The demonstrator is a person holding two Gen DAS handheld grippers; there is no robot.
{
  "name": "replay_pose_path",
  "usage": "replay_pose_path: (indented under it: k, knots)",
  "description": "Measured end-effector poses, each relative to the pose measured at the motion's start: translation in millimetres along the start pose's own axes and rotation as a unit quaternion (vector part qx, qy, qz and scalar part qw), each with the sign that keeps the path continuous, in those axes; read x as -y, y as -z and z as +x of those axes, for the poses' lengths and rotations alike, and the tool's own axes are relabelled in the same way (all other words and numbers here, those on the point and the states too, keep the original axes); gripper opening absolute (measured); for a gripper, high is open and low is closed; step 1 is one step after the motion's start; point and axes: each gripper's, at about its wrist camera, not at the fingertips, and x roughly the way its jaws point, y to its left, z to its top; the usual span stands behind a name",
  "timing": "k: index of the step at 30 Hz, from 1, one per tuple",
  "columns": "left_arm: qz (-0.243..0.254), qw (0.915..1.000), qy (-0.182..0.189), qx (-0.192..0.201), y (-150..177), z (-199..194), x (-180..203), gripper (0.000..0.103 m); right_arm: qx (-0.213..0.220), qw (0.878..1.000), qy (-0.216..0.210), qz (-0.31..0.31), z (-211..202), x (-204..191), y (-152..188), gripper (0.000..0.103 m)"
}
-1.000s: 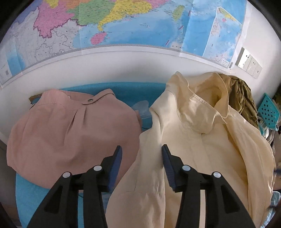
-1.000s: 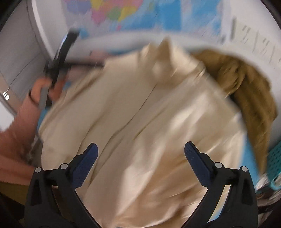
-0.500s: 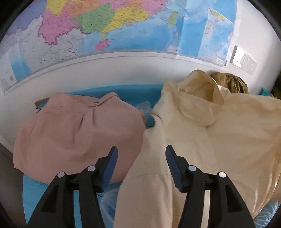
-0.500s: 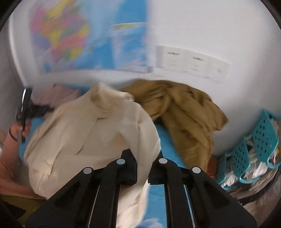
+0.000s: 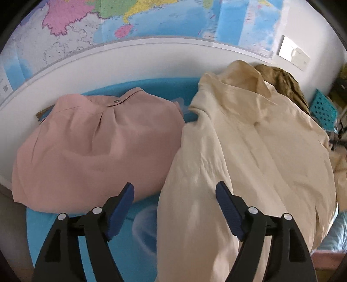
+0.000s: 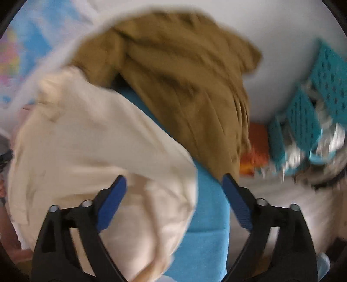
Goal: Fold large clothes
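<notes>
A cream shirt (image 5: 249,156) lies spread on the blue cloth (image 5: 91,243), its collar toward the wall. My left gripper (image 5: 174,193) hovers over the shirt's left edge; its jaws are opening and the pads press on nothing. Left of it lies a folded pink garment (image 5: 95,143). In the blurred right wrist view my right gripper (image 6: 173,184) has its jaws opening wide over the cream shirt's (image 6: 91,151) right edge and the blue cloth (image 6: 208,217), gripping nothing. A crumpled brown garment (image 6: 177,82) lies just beyond.
A wall map (image 5: 151,19) hangs on the white wall behind the table. Teal perforated baskets (image 6: 310,112) stand at the right with an orange item (image 6: 256,151) beside them. A wall socket plate (image 5: 292,54) sits at the upper right.
The left gripper's jaws widened and it drifted slightly. The right gripper swung right, shut on the cream shirt's edge half a second ago, then let it go and opened wide.
</notes>
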Motion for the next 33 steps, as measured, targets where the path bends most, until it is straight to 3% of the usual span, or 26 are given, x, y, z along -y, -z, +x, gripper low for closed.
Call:
replay_pose_path:
  k: [2, 5, 8, 10, 11, 12, 13, 14, 15, 17, 21, 23, 24, 25, 26, 29, 31, 33]
  knots:
    - [0.005, 0.9998, 0.020, 0.005, 8, -7, 1, 0.081, 0.057, 0.997, 0.006, -0.048, -28, -26, -2, 0.097]
    - [0.033, 0.9988, 0.034, 0.010, 20, -13, 12, 0.088, 0.091, 0.987, -0.004, -0.135, -30, -77, -7, 0.097]
    - [0.063, 0.9975, 0.029, -0.014, 33, -6, 27, 0.088, 0.099, 0.976, 0.021, -0.194, 8, -112, -20, 0.097]
    - [0.075, 0.9967, 0.006, -0.030, 40, 0, 33, 0.088, 0.075, 0.977, 0.031, -0.195, 46, -123, -38, 0.095]
    - [0.078, 0.9963, 0.000, -0.036, 42, 3, 34, 0.078, 0.065, 0.980, 0.027, -0.186, 61, -121, -46, 0.088]
    - [0.080, 0.9959, -0.007, -0.042, 45, 6, 35, 0.055, 0.054, 0.983, 0.017, -0.177, 73, -117, -52, 0.079]
    - [0.079, 0.9958, -0.013, -0.043, 46, 8, 34, 0.041, 0.042, 0.984, 0.010, -0.170, 84, -117, -58, 0.070]
    - [0.074, 0.9961, -0.019, -0.044, 46, 7, 32, 0.019, 0.033, 0.986, 0.007, -0.165, 94, -115, -62, 0.041]
    - [0.064, 0.9968, -0.026, -0.042, 44, 7, 27, 0.009, 0.023, 0.987, 0.000, -0.161, 101, -114, -67, 0.021]
    - [0.038, 0.9987, -0.028, -0.018, 36, -5, 18, 0.005, 0.034, 0.988, -0.018, -0.151, 95, -112, -73, 0.007]
    - [0.016, 0.9979, -0.035, 0.052, 13, -37, 11, 0.004, 0.136, 0.980, -0.048, -0.139, 31, -106, -82, 0.002]
    - [0.010, 0.9962, -0.035, 0.078, -1, -48, 11, 0.004, 0.185, 0.976, -0.037, -0.113, 4, -92, -88, 0.000]
    - [0.011, 0.9951, -0.038, 0.091, -10, -50, 13, 0.005, 0.197, 0.975, -0.024, -0.102, 0, -86, -90, 0.000]
    - [0.016, 0.9939, -0.048, 0.098, -18, -47, 16, 0.005, 0.212, 0.974, 0.016, -0.081, -2, -74, -95, 0.000]
    - [0.016, 0.9934, -0.057, 0.099, -24, -41, 16, 0.006, 0.207, 0.977, 0.023, -0.049, 4, -59, -101, 0.000]
    - [-0.008, 0.9955, -0.075, 0.056, -37, -8, 4, 0.016, 0.157, 0.987, -0.019, 0.008, 32, -31, -103, 0.001]
    - [-0.012, 0.9948, -0.095, 0.032, -31, 8, -5, 0.030, 0.144, 0.988, -0.047, 0.003, 42, -33, -91, 0.009]
    - [-0.028, 0.9968, -0.068, 0.032, -19, 6, -16, 0.062, 0.137, 0.989, -0.049, -0.030, 46, -50, -82, 0.079]
